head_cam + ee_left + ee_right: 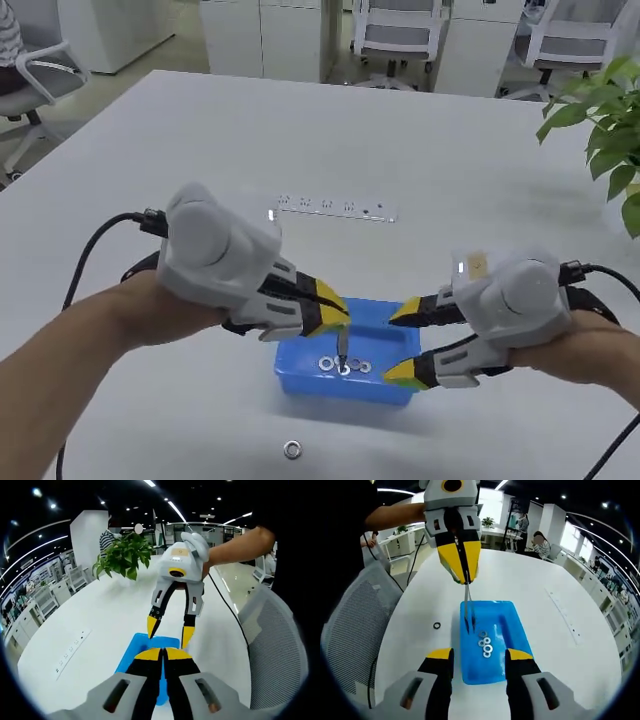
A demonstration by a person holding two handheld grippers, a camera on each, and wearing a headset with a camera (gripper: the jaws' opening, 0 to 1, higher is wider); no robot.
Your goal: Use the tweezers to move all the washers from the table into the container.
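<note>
My left gripper is shut on metal tweezers, which point down into a blue container. In the right gripper view the tweezers end just over the container's floor, close to several washers lying inside. I cannot tell whether the tips hold a washer. One more washer lies on the table in front of the container, and it is also in the right gripper view. My right gripper stands open beside the container's right end, holding nothing. In the left gripper view my left gripper is shut.
A white power strip lies on the white table behind the container. A green plant stands at the table's right edge. Office chairs stand beyond the far edge.
</note>
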